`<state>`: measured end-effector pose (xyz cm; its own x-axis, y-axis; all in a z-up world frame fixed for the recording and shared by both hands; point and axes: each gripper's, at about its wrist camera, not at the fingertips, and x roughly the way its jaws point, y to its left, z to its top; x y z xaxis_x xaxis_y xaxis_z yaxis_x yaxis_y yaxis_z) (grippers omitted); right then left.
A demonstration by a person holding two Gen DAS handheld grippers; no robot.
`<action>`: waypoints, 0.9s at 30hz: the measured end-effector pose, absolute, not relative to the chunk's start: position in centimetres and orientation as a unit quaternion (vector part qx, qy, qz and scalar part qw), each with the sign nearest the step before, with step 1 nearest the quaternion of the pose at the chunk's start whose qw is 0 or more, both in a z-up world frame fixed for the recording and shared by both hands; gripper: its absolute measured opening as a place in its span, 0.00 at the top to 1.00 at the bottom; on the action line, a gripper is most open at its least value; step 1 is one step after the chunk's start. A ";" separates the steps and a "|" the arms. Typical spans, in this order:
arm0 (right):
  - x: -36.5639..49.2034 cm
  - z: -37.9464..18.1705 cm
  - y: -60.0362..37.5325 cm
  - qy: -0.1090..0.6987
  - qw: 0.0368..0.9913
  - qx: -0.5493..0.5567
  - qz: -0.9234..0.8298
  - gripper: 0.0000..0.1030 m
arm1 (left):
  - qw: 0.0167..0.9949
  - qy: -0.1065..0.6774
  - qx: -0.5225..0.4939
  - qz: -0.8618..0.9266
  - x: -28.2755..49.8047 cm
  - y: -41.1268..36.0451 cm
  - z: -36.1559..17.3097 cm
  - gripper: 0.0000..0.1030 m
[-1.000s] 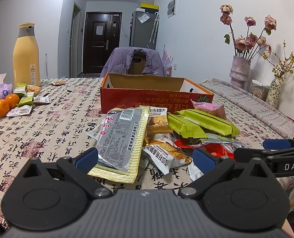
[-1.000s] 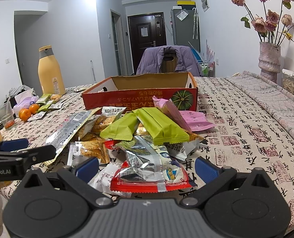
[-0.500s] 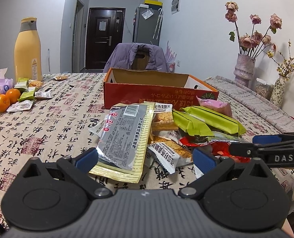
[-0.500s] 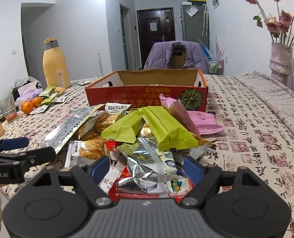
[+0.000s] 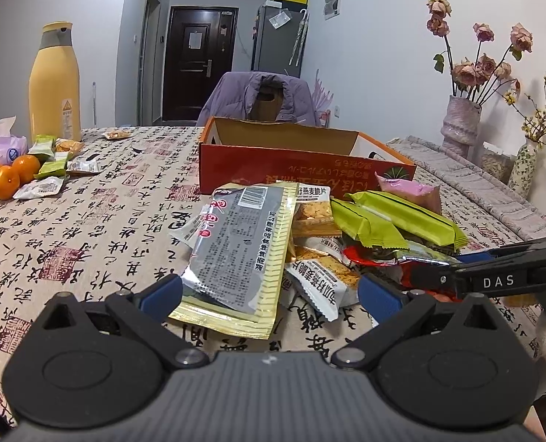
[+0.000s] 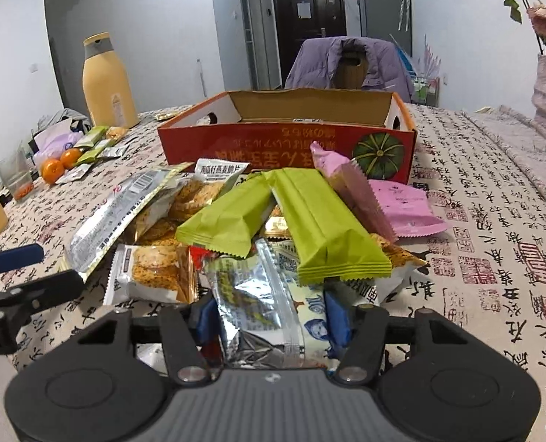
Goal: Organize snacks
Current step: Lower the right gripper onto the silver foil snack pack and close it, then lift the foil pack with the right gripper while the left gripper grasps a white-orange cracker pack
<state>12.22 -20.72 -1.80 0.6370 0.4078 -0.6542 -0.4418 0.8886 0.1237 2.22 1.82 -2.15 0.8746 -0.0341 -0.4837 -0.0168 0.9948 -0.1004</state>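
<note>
Right tongs [image 6: 269,318]: closing on the silver bag [image 6: 258,294] at the near edge of the snack pile [image 6: 273,228]; blue pads right at its two sides, crinkled foil between them, likely for lifting.
Left tongs [image 5: 269,291]: wide apart, nothing held; low over the surface [image 5: 88,221], with the corner of the big gray and gold bag [image 5: 243,250] between the pads, maybe ready for a turn.
Snack pile: heaped on the surface just in front of the red box [image 6: 287,136]; green bars [image 6: 310,221] on top, pink packs [image 6: 383,199] beside them by the box.
Red box: open on top, close behind the pile, likely the place for the snacks.
Other snacks: small packs by the oranges [image 5: 7,178] and yellow bottle [image 5: 55,81], well apart from the pile.
Job: just starting, it seems; pile not yet sorted.
</note>
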 end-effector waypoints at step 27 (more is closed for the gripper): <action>5.4 1.9 -20.9 0.224 0.942 -0.015 0.248 0.62 | 0.966 0.253 -0.043 0.018 2.5 2.7 -1.6 0.00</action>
